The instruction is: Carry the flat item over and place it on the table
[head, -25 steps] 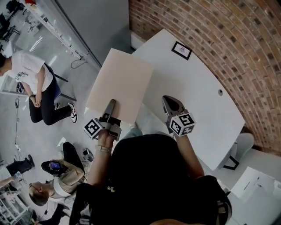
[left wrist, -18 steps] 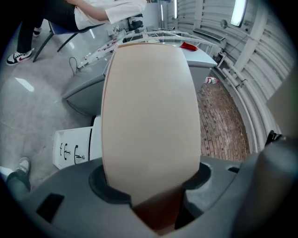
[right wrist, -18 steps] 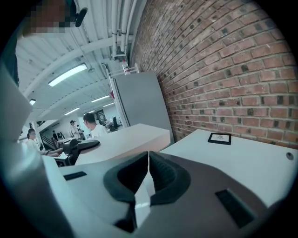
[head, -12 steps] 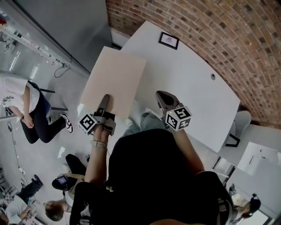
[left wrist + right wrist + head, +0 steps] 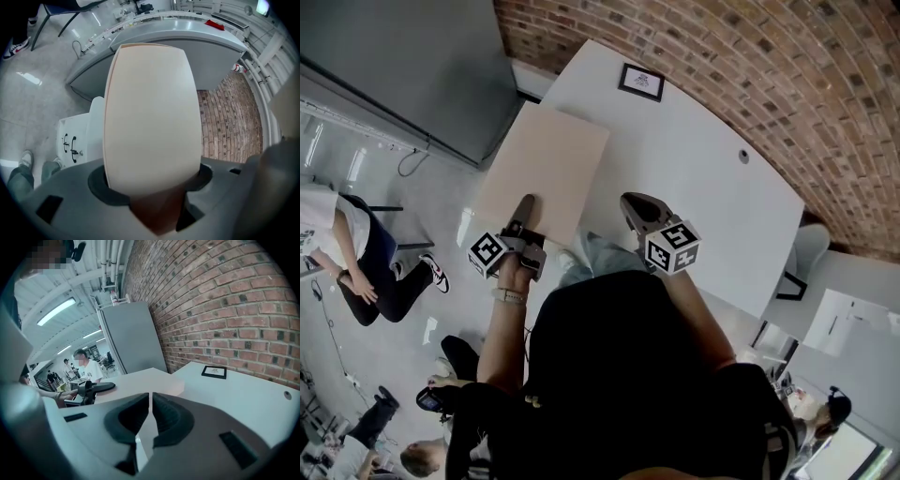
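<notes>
The flat item is a pale beige board (image 5: 542,171). It is held level, its far right part over the left end of the white table (image 5: 712,197). My left gripper (image 5: 524,204) is shut on the board's near edge. In the left gripper view the board (image 5: 152,108) runs out from between the jaws and fills the middle. My right gripper (image 5: 631,201) is shut with nothing in it, above the table's near edge. The right gripper view shows its jaws (image 5: 150,398) closed together, with the board (image 5: 140,379) and the left gripper (image 5: 90,390) to the left.
A small black-framed card (image 5: 640,82) lies near the table's far edge, by the curved brick wall (image 5: 750,66). A grey partition (image 5: 403,66) stands at the left. People sit on the floor at the left (image 5: 356,253). A chair (image 5: 806,258) stands at the table's right end.
The table and the brick wall have drawn closer and shifted left in the head view. The board is still in the left gripper, and both grippers hold the same pose.
</notes>
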Motion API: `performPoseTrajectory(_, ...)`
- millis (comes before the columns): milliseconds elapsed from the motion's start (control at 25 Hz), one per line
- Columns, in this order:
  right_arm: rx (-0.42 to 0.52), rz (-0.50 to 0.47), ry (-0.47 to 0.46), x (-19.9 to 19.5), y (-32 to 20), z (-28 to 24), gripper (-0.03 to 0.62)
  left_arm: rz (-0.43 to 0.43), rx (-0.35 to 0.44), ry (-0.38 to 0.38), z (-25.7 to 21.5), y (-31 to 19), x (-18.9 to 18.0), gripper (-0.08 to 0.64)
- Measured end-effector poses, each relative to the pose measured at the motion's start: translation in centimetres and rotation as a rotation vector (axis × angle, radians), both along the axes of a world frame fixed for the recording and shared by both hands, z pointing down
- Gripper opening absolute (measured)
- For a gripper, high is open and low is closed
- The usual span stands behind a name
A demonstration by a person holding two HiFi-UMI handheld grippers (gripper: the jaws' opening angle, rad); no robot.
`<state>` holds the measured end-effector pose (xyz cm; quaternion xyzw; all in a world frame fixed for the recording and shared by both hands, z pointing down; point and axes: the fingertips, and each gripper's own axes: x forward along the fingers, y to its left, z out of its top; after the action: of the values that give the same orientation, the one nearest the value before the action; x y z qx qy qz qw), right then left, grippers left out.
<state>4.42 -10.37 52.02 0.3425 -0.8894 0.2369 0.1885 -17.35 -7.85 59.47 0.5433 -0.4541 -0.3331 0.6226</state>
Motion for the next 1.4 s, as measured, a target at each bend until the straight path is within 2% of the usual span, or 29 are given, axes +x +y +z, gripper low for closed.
performPoseTrajectory(160,-0.038,-0.031,0.011,-0.3,-1.7,1.1,0.031,0.007,-0.037,0.005,1.6,-2.2,0.7,0.272)
performPoseTrajectory(400,-0.108,-0.101,0.040,-1.3,-3.3,3.4,0.108,0.045,-0.075,-0.005,4.0,-5.1,1.7,0.272)
performPoseTrajectory(960,-0.311,-0.278,0.037,-4.8,-2.3,8.1,0.317,0.078,-0.043,0.002,6.3,-11.3,3.9,0.272)
performPoseTrajectory(1080,-0.341,-0.309,0.045,-5.5,-1.8,9.0,0.336,0.073,-0.035,0.008,6.6,-12.4,4.1,0.272)
performPoseTrajectory(1400,-0.361,-0.260,0.098,-6.4,-1.7,11.6,0.353,0.063,-0.028,0.020,6.7,-13.6,4.6,0.273)
